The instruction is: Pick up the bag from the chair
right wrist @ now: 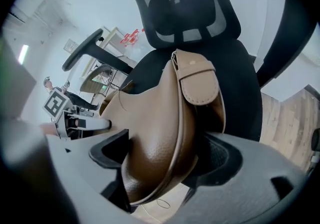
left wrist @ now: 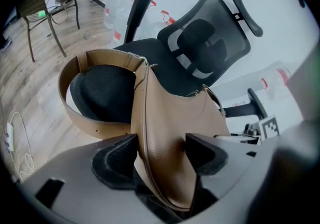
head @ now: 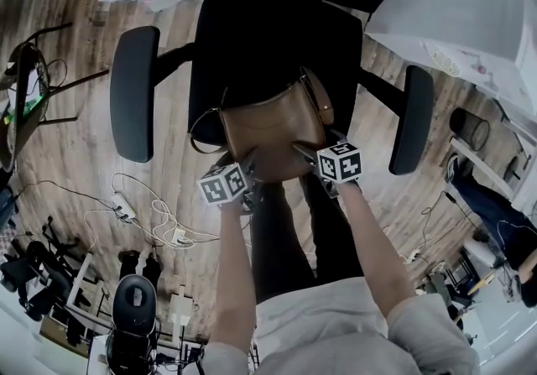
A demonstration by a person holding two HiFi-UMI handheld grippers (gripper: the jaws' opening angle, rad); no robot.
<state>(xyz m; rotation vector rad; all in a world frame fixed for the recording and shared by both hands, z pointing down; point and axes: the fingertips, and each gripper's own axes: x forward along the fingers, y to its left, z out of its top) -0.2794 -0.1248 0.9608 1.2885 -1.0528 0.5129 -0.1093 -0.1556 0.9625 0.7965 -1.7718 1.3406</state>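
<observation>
A tan leather bag (head: 273, 126) sits at the front edge of the black office chair's seat (head: 268, 38), its strap (left wrist: 75, 97) looping out to the left. My left gripper (head: 243, 176) is shut on the bag's near left end. In the left gripper view the bag (left wrist: 175, 113) fills the gap between the jaws of the left gripper (left wrist: 161, 150). My right gripper (head: 312, 157) is shut on the near right end. In the right gripper view the bag (right wrist: 160, 113), flap up, is pinched by the right gripper (right wrist: 167, 153). Whether the bag still rests on the seat is unclear.
The chair's armrests (head: 134, 92) (head: 417, 117) stand out on either side, and its mesh backrest (left wrist: 210, 42) rises behind. Cables and a power strip (head: 124, 210) lie on the wood floor at left. A white-covered table (head: 470, 13) stands at upper right and a wire stand (head: 25, 88) at far left.
</observation>
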